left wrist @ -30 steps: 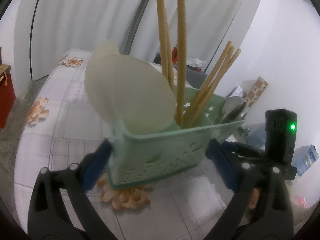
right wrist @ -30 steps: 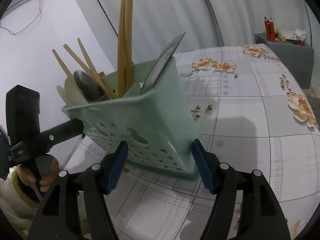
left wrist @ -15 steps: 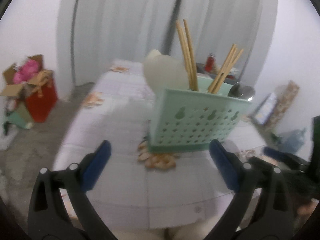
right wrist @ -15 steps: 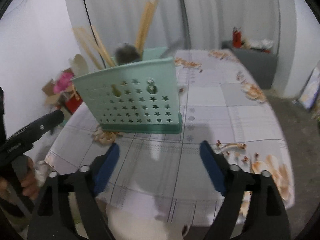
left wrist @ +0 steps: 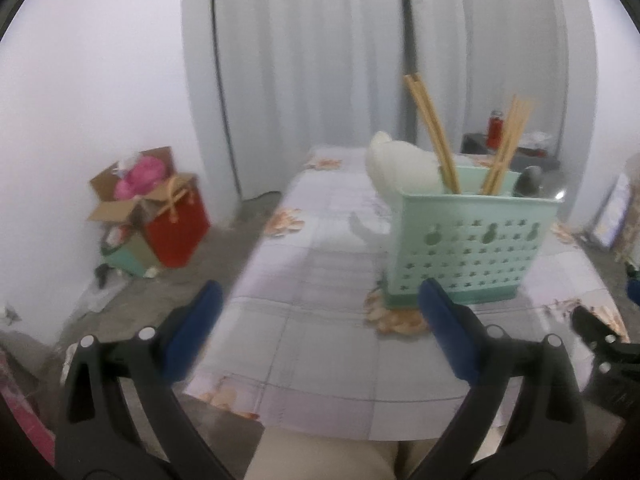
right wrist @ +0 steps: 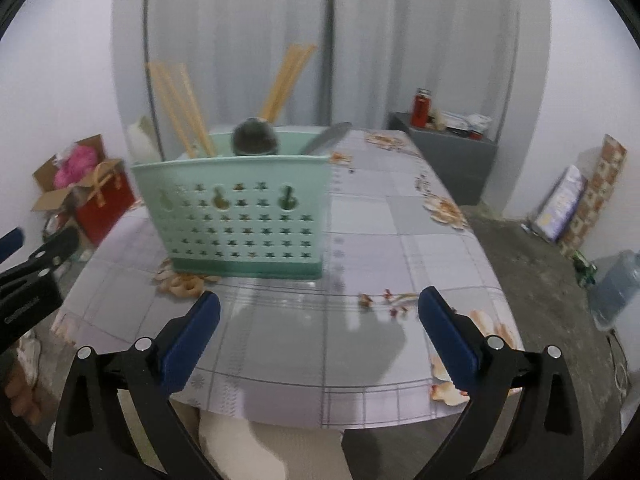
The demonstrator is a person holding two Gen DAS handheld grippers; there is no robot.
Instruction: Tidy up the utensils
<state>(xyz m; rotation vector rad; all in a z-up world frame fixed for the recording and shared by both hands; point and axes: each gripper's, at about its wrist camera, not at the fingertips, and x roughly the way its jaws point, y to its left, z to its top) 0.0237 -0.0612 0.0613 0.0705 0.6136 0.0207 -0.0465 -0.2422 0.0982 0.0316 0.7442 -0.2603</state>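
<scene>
Held left gripper (left wrist: 316, 308) pitched downward over the near table edge, blue pads wide apart, nothing between them; right-hand pad overlapped only the lower left corner of the caddy in view, contact not determinable. Held right gripper (right wrist: 319, 310) likewise tilted down, blue pads (right wrist: 191, 330) spread to full width after just having been opening, nothing between them, only bare tablecloth (right wrist: 400, 236) in the gap. Noted mint-green utensil caddy (right wrist: 240, 216) standing upright on the table, at about 11 o'clock from the right gripper and 1 o'clock from the left, well clear of the right pads. Observed in the caddy: tan chopsticks (right wrist: 176, 108) leaning in two bundles, a dark spoon bowl (right wrist: 255, 138), a grey blade (right wrist: 326, 138) angled toward 2 o'clock, and a pale ladle (left wrist: 400, 160) at the left end. Saw the left tool's black frame (right wrist: 36, 276) at 9 o'clock in the right view, with a bare hand (right wrist: 20, 396) below it. Frames blurred; finer detail not readable.
</scene>
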